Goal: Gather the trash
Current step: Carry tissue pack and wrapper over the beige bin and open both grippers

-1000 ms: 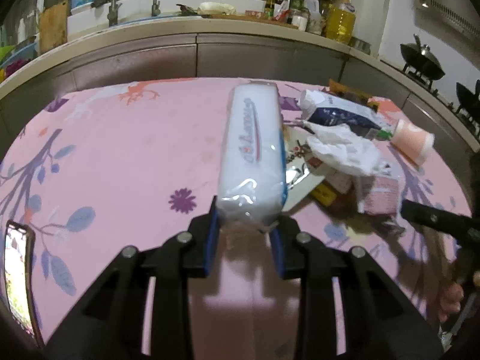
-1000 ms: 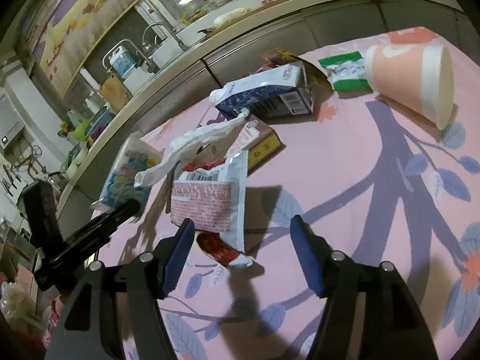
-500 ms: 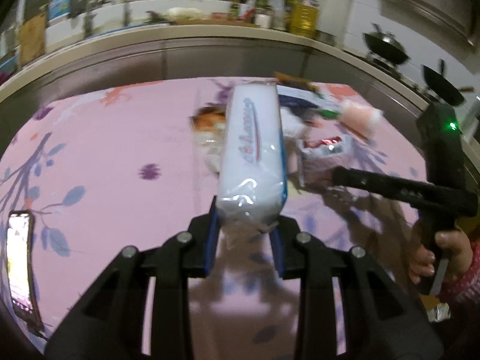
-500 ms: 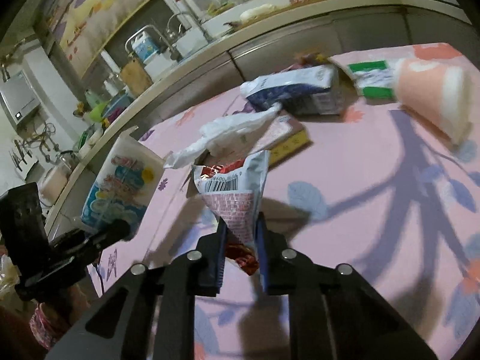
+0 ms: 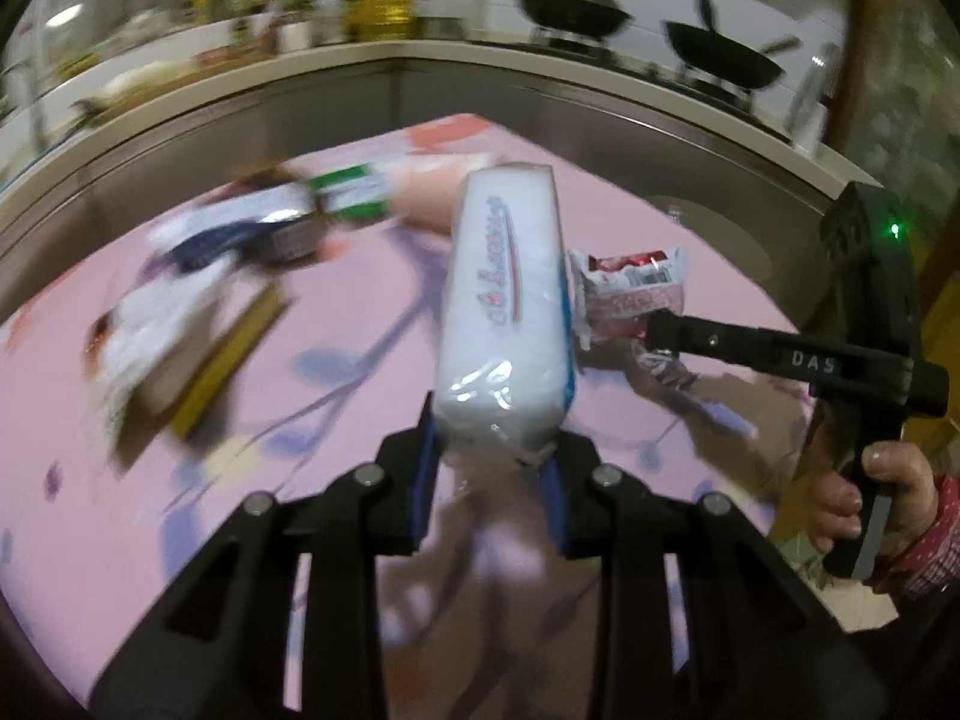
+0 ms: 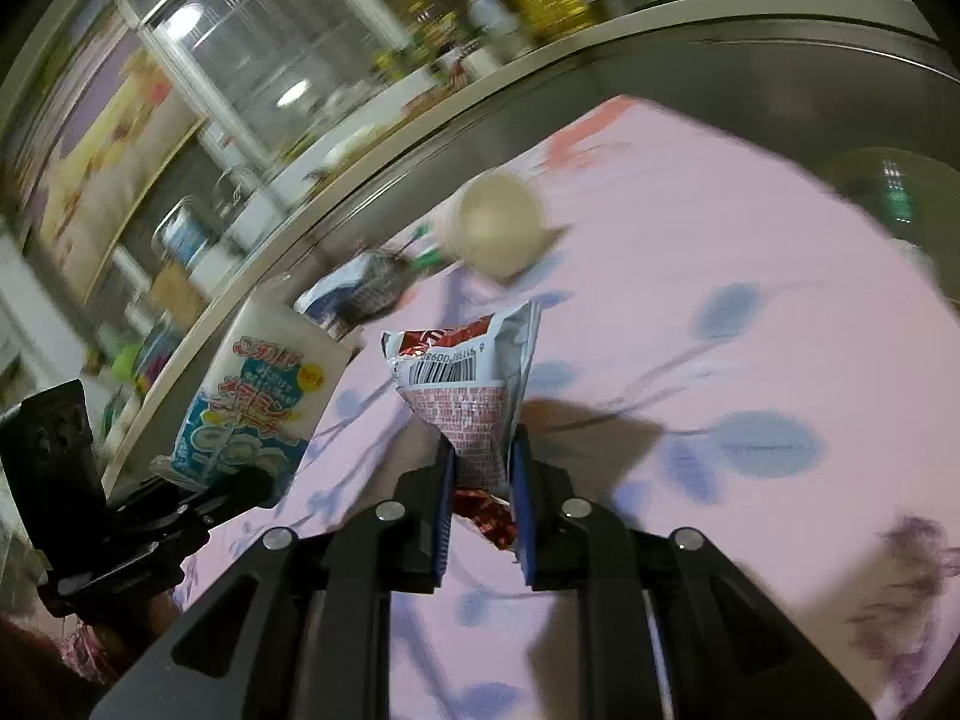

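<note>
Both tongs grip trash: left tongs (image 5: 489, 468) a white tissue pack (image 5: 504, 312), right tongs (image 6: 483, 498) a crumpled red-white wrapper (image 6: 468, 384).

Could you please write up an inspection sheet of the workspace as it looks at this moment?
Surface: pink floral tablecloth over the table.
Job's things: white tissue pack and red-and-white snack wrapper, both lifted off the cloth.
Clutter: paper cup on its side; dark blue carton; green-and-white packet; crumpled white paper on a yellow-edged box, all blurred.
Grippers: left hand-held gripper shut on the tissue pack; right hand-held gripper shut on the snack wrapper.
Cables: nothing seen.
Surroundings: steel counter with bottles; two black woks on the stove.
</note>
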The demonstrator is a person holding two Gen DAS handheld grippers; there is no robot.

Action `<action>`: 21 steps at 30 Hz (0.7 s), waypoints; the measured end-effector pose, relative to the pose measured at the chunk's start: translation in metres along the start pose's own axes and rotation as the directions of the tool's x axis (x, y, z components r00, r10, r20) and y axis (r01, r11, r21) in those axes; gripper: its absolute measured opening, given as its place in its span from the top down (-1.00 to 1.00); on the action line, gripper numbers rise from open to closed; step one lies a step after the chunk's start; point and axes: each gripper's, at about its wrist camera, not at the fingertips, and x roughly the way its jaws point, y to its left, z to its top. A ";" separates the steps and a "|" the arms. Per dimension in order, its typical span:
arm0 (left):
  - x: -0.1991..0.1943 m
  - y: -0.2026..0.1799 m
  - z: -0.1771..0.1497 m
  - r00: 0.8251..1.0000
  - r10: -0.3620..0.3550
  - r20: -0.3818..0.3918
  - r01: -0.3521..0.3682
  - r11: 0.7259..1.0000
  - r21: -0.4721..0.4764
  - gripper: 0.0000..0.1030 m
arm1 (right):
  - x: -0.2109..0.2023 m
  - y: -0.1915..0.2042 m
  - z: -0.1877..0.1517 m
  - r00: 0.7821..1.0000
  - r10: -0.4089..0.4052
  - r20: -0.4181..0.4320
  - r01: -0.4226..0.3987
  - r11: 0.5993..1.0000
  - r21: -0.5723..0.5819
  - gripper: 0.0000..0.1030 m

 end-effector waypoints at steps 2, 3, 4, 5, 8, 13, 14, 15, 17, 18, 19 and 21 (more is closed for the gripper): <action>0.016 -0.021 0.018 0.999 -0.032 -0.007 0.033 0.998 0.053 0.45 | -0.011 -0.018 0.005 0.999 -0.022 0.040 0.020 0.999 0.037 0.70; 0.023 -0.034 0.026 0.999 -0.048 -0.009 0.049 0.995 0.082 0.45 | -0.016 -0.028 0.008 0.998 -0.034 0.060 0.031 0.998 0.056 0.70; 0.029 -0.045 0.034 0.998 -0.063 -0.010 0.063 0.992 0.108 0.45 | -0.024 -0.042 0.012 0.995 -0.050 0.085 0.043 0.996 0.083 0.70; 0.035 -0.055 0.041 0.997 -0.075 -0.012 0.076 0.989 0.130 0.45 | -0.030 -0.053 0.016 0.992 -0.063 0.105 0.051 0.993 0.108 0.70; 0.063 -0.098 0.071 0.993 -0.112 -0.027 0.115 0.971 0.209 0.45 | -0.046 -0.082 0.026 0.983 -0.103 0.155 0.076 0.983 0.170 0.70; 0.107 -0.145 0.110 0.985 -0.160 -0.058 0.170 0.946 0.275 0.45 | -0.071 -0.129 0.044 0.960 -0.187 0.210 0.135 0.961 0.241 0.70; 0.116 -0.154 0.117 0.983 -0.168 -0.066 0.180 0.942 0.284 0.45 | -0.075 -0.138 0.048 0.953 -0.212 0.216 0.156 0.956 0.250 0.70; 0.126 -0.165 0.125 0.981 -0.178 -0.075 0.193 0.936 0.295 0.45 | -0.078 -0.146 0.051 0.946 -0.235 0.222 0.175 0.950 0.257 0.70; 0.147 -0.181 0.137 0.976 -0.192 -0.100 0.214 0.928 0.306 0.45 | -0.081 -0.162 0.057 0.933 -0.279 0.225 0.215 0.938 0.270 0.70; 0.156 -0.188 0.141 0.974 -0.196 -0.115 0.223 0.925 0.308 0.44 | -0.081 -0.170 0.060 0.927 -0.303 0.221 0.238 0.931 0.276 0.70; 0.165 -0.194 0.145 0.970 -0.201 -0.134 0.234 0.922 0.307 0.44 | -0.080 -0.181 0.064 0.919 -0.335 0.210 0.270 0.920 0.285 0.70; 0.185 -0.205 0.153 0.963 -0.207 -0.173 0.252 0.919 0.302 0.44 | -0.078 -0.192 0.067 0.909 -0.366 0.202 0.301 0.908 0.292 0.70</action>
